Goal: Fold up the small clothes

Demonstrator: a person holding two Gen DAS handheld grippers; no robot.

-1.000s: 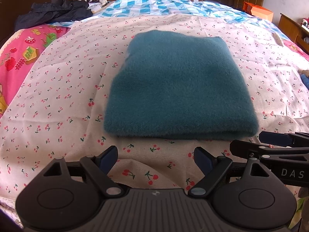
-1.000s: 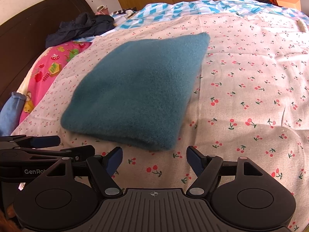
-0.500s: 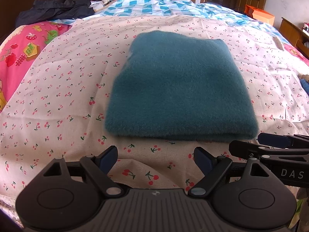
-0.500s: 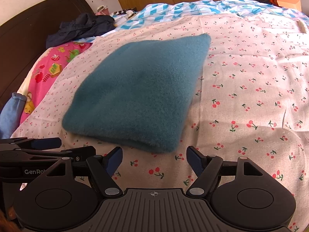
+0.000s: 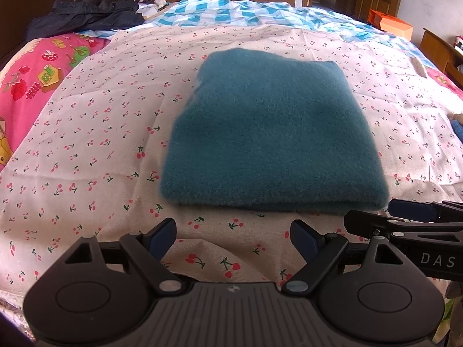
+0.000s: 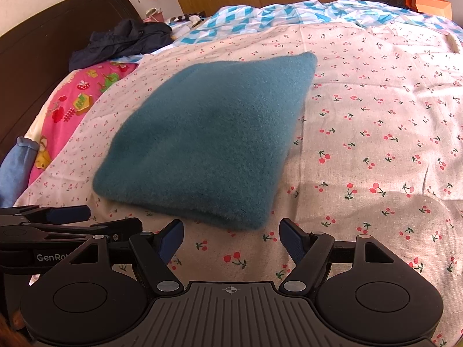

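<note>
A folded teal fleece garment (image 5: 269,133) lay flat on a cherry-print sheet (image 5: 95,150) covering the bed. The left gripper (image 5: 233,238) and right gripper (image 6: 231,238) hovered just short of its near edge, jaws apart and empty. An orange box (image 5: 393,26), contents unclear, sat beyond the bed.

Teal fleece garment (image 5: 269,133), folded into a flat rectangle, on cherry-print sheet (image 5: 95,144)
</note>
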